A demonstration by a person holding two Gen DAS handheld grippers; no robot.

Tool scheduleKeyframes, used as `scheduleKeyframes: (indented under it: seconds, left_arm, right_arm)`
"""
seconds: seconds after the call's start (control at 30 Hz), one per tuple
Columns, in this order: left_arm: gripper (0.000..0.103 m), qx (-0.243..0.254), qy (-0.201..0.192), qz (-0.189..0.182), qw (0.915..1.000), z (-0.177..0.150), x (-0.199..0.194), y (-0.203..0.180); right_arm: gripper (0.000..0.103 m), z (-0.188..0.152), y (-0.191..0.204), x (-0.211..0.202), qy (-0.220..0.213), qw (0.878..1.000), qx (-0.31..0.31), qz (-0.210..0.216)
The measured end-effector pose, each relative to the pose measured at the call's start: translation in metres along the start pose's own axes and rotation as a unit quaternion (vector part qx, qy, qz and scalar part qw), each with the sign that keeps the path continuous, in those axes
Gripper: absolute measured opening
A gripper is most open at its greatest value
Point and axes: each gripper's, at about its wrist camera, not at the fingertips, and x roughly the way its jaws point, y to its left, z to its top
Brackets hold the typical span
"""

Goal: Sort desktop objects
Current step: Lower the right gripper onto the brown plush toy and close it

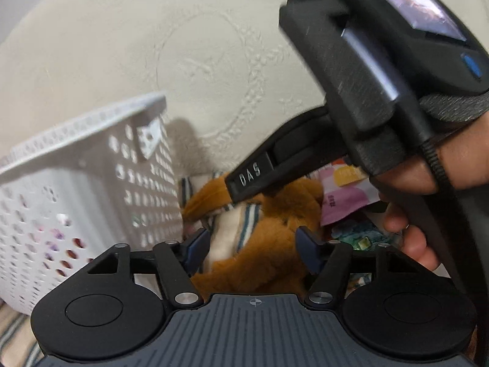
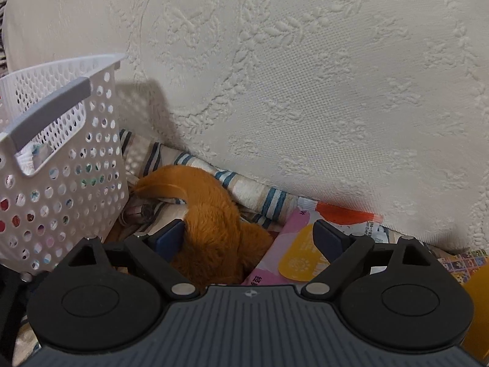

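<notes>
Cream embossed cover (image 2: 305, 91) rises behind a striped cloth (image 2: 269, 198)

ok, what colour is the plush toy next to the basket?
Orange-brown fur on the plush toy; clearest in the right wrist view, beside the white perforated basket.

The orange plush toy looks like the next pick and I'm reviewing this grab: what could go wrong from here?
1. The plush toy lies on loose striped cloth; a closing claw might pinch cloth too.
2. The right claw spans both toy and pink packet, so it may catch the packet.
3. Both claws, the left claw included, crowd one toy beside the basket and could collide.
</notes>
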Motion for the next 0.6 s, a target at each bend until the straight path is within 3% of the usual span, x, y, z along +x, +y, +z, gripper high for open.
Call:
scheduleKeyframes:
  seconds: [0.1,0.4,0.5,0.6]
  left_arm:
    - [0.071,0.017,0.013,0.008,0.9997,-0.004,0.009,-0.004]
    - [0.077,0.038,-0.004,0.016,0.9991,-0.013,0.014,-0.011]
    - [0.086,0.032,0.004,-0.001,0.9995,-0.015,0.019,-0.011]
    - [0.085,0.025,0.023,-0.012,0.9993,-0.019,0.029,-0.010]
  right_arm:
    - [0.092,0.002,-0.001,0.000,0.006,1.000,-0.007,0.003]
    - [0.093,0.000,0.002,0.015,0.023,1.000,-0.022,0.003]
    - [0.094,-0.002,0.004,0.023,0.025,0.999,-0.029,0.004]
    - [0.095,-0.003,0.006,0.026,0.025,0.999,-0.036,0.004]
